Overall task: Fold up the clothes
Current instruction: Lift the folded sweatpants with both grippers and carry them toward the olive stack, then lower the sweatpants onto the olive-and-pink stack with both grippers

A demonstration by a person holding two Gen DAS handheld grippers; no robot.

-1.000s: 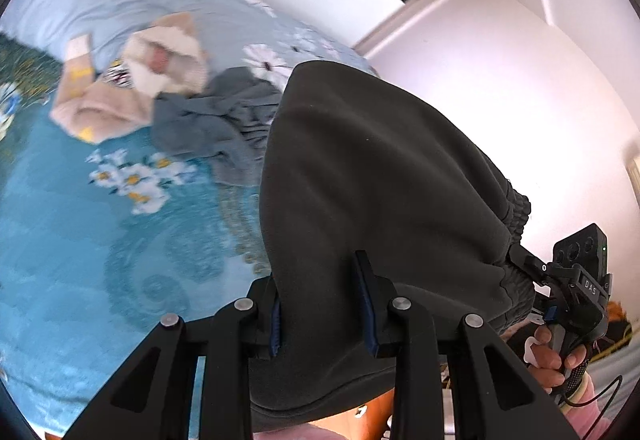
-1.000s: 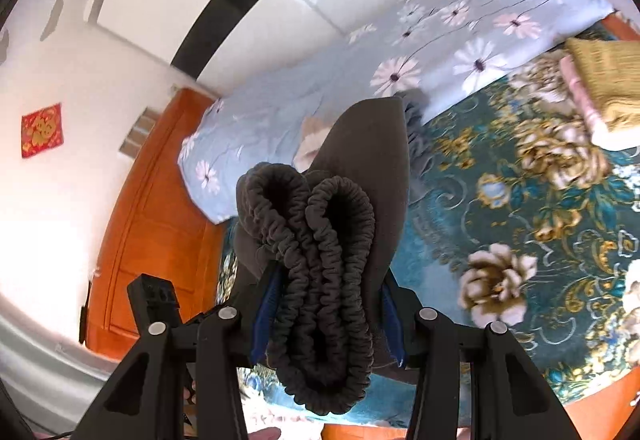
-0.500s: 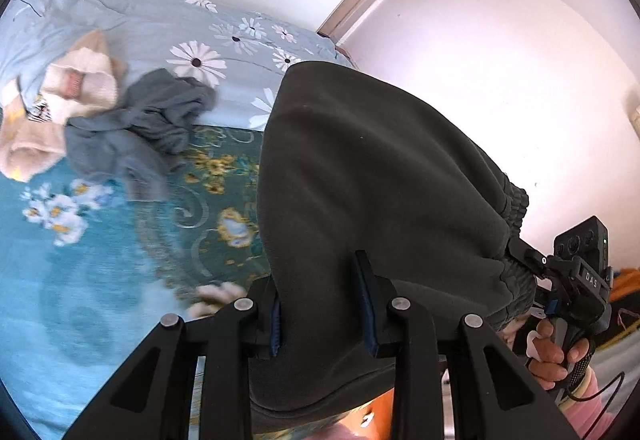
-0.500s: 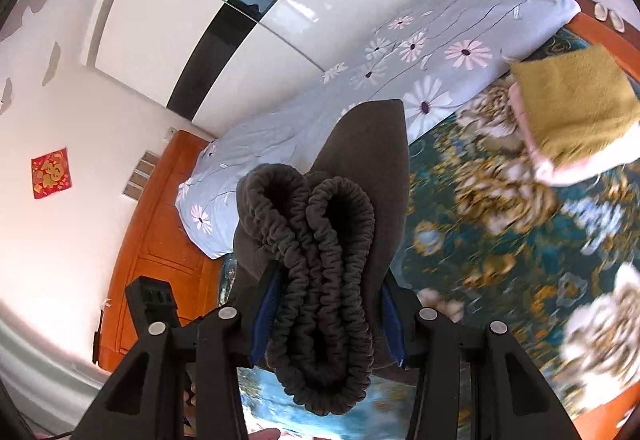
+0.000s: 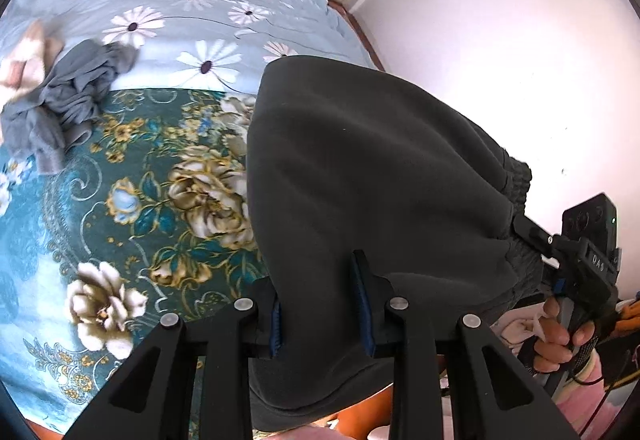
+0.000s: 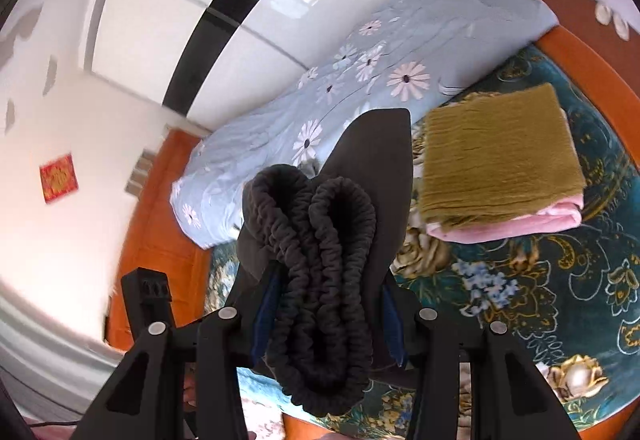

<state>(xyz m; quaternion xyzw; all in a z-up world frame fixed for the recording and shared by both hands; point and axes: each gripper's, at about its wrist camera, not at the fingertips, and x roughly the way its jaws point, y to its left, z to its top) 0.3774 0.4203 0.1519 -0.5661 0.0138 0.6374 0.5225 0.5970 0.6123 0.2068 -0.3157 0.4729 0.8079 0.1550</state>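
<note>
Both my grippers have swung the folded dark grey fleece trousers sideways over the teal floral bedspread, left gripper and right gripper clamped on them, best kept level towards the folded olive-and-pink stack.

Both grippers are black with blue pads and silver screws; a pink sleeve shows.

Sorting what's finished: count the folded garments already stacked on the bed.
2, in one pile in the right wrist view: an olive-green folded piece on top, a pink folded piece directly beneath it. Others may lie out of view.
</note>
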